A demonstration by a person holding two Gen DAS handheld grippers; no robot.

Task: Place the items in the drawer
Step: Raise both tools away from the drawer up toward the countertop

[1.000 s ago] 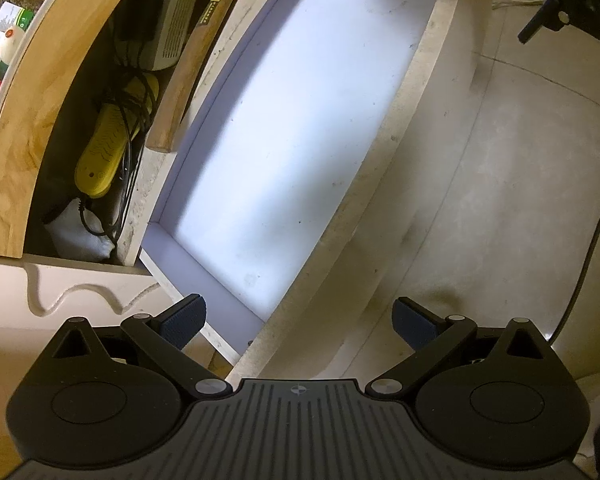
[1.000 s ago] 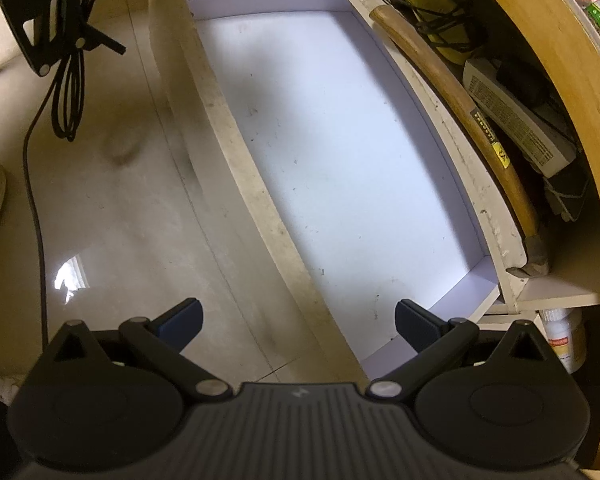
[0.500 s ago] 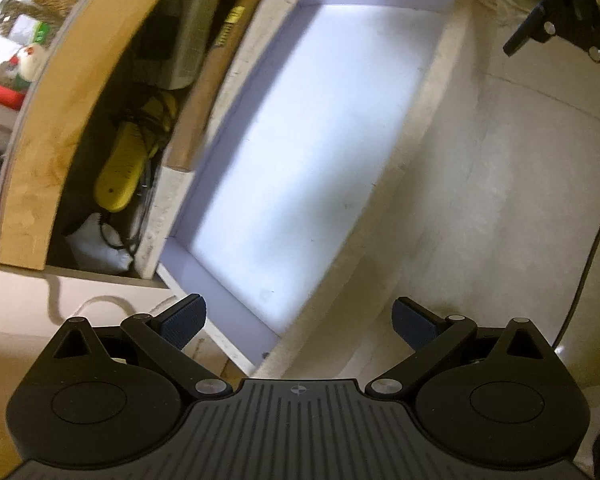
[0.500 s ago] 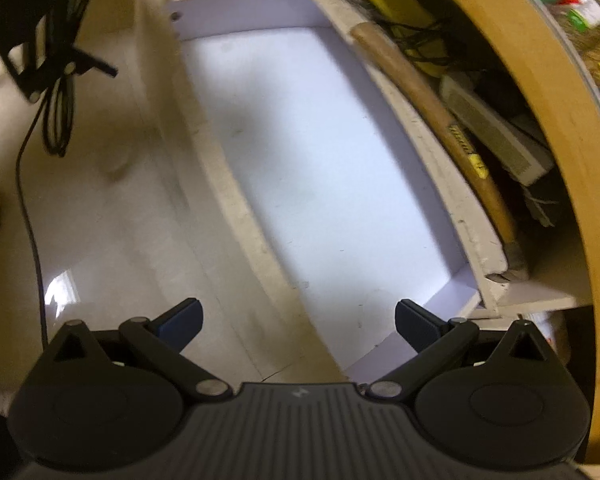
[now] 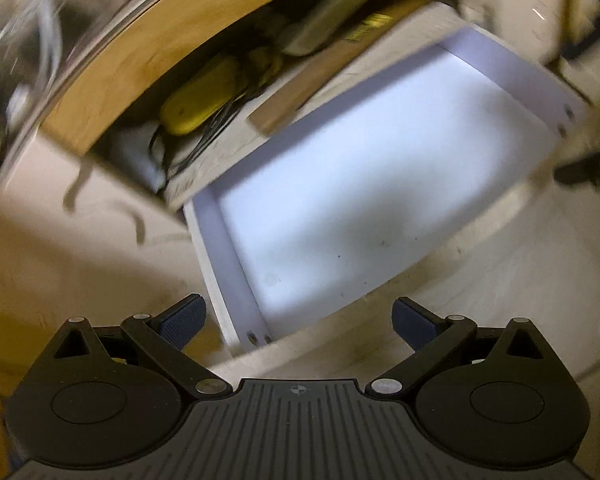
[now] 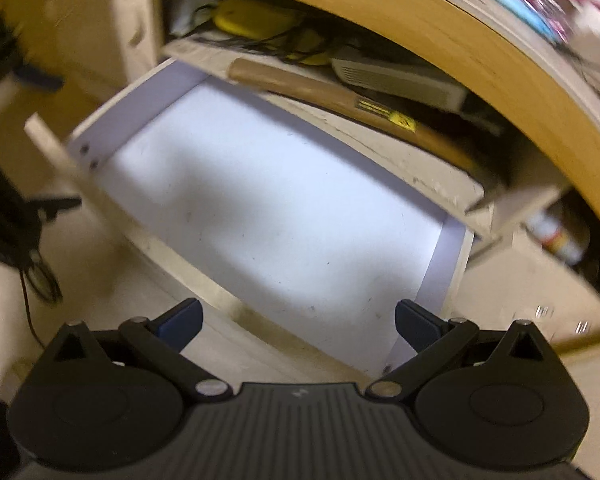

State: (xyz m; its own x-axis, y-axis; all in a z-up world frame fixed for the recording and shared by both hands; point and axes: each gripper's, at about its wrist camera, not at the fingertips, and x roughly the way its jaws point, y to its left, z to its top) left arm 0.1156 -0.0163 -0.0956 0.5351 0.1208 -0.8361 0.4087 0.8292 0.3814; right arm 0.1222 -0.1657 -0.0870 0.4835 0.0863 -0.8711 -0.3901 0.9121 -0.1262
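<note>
A pulled-out drawer (image 5: 228, 248) with a pale lavender inside stands open below a wooden tabletop, with nothing in it; it also shows in the right wrist view (image 6: 446, 252). On the shelf above it lie a wooden-handled hammer (image 6: 324, 94), a yellow device with black cables (image 5: 200, 96) and a grey box (image 6: 400, 78). My left gripper (image 5: 298, 322) is open and empty over the drawer's near left corner. My right gripper (image 6: 298, 322) is open and empty over the drawer's near right corner. Both views are motion-blurred.
The wooden tabletop edge (image 6: 460, 40) arcs above the shelf, with blurred colourful items on top. A cream cabinet front (image 5: 60, 248) stands left of the drawer. Black cables and a stand (image 6: 16, 216) sit on the floor at the left. A small bottle (image 6: 556, 236) stands in a lower compartment.
Both grippers have swung and tilted up toward the shelf and tabletop, so the drawer now lies crosswise in view. Both stay open and empty.
</note>
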